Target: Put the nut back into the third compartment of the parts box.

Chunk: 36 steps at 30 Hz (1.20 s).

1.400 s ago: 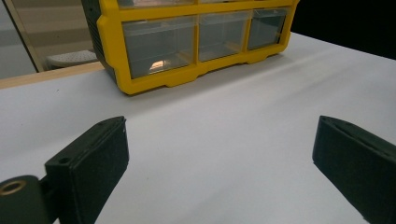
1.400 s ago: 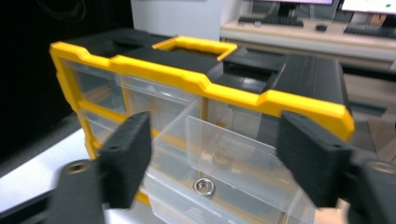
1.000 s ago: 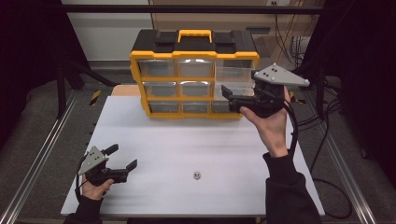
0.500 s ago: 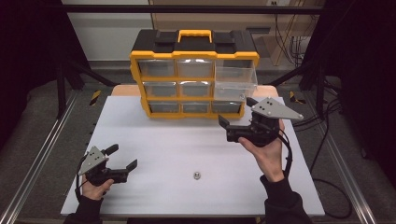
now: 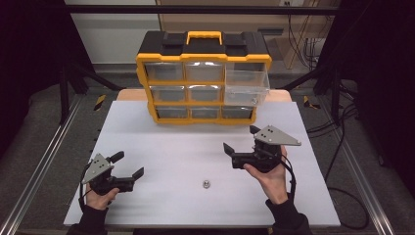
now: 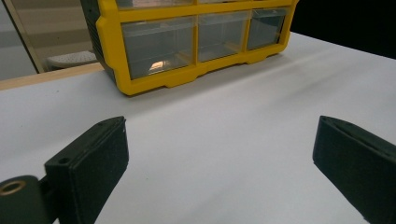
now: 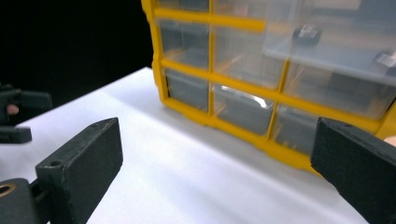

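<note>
A yellow and black drawer organiser (image 5: 203, 73) stands at the back of the white table (image 5: 161, 147); its bottom row also fills the top of the left gripper view (image 6: 187, 42) and its front faces the right gripper view (image 7: 243, 70). Its top right clear drawer (image 5: 247, 87) is pulled out, and the same drawer (image 7: 336, 42) holds small metal parts. A small metal nut (image 5: 206, 184) lies on the table between the hands. My left gripper (image 5: 128, 164) rests open at the front left. My right gripper (image 5: 241, 139) hovers open at the right, with nothing between its jaws.
Metal rails (image 5: 44, 161) run along both sides of the table. Cables (image 5: 342, 147) trail off to the right. A wooden board (image 5: 127, 95) shows behind the white surface.
My right gripper has come down and back from the pulled-out drawer toward the front right of the table. The left gripper has stayed put.
</note>
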Each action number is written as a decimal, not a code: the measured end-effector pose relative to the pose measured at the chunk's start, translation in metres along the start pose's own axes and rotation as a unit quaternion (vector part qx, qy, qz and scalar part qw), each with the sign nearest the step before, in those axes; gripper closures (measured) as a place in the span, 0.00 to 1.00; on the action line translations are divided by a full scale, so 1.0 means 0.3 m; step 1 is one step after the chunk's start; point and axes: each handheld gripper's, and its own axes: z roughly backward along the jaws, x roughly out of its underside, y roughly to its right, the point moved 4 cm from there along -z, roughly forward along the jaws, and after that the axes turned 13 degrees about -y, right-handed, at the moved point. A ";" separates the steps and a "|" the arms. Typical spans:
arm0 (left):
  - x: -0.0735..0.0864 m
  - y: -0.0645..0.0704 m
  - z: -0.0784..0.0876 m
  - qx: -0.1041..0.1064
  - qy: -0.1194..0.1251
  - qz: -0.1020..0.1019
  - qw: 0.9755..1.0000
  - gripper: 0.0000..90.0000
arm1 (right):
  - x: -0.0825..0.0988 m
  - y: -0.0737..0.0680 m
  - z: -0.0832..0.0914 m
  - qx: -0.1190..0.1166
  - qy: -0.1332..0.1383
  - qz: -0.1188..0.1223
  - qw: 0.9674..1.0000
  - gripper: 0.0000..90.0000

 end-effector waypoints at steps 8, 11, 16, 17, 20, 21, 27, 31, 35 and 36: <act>0.001 0.000 -0.001 0.000 0.000 0.000 1.000 0.04 | 0.088 -0.027 -0.075 -0.013 -0.036 -0.001 0.999 0.04; 0.001 0.000 -0.001 0.000 0.000 0.000 1.000 0.04 | 0.119 -0.038 -0.102 -0.018 -0.050 -0.001 0.999 0.04; 0.000 0.000 0.001 0.000 0.001 0.001 1.000 0.04 | 0.162 -0.066 -0.145 -0.025 -0.075 0.006 0.997 0.05; 0.000 0.000 0.001 0.000 0.001 0.000 1.000 0.04 | 0.169 -0.071 -0.152 -0.026 -0.080 0.008 0.996 0.05; -0.001 0.000 0.001 0.000 0.001 0.001 1.000 0.04 | 0.197 -0.090 -0.178 -0.031 -0.096 0.011 0.995 0.06; -0.001 0.000 0.001 0.000 0.001 0.001 1.000 0.04 | 0.197 -0.090 -0.178 -0.031 -0.096 0.011 0.995 0.06; -0.002 0.000 0.001 0.000 0.001 0.001 1.000 0.04 | 0.244 -0.124 -0.220 -0.041 -0.124 0.022 0.991 0.06; -0.001 0.001 0.000 0.000 0.001 0.000 1.000 0.04 | 0.276 -0.145 -0.245 -0.047 -0.143 0.027 0.988 0.07; -0.001 0.001 0.000 0.000 0.001 0.001 1.000 0.04 | 0.306 -0.161 -0.270 -0.051 -0.161 0.037 0.985 0.09; -0.002 0.001 0.000 0.001 0.001 0.001 1.000 0.04 | 0.318 -0.167 -0.279 -0.059 -0.167 0.039 0.983 0.11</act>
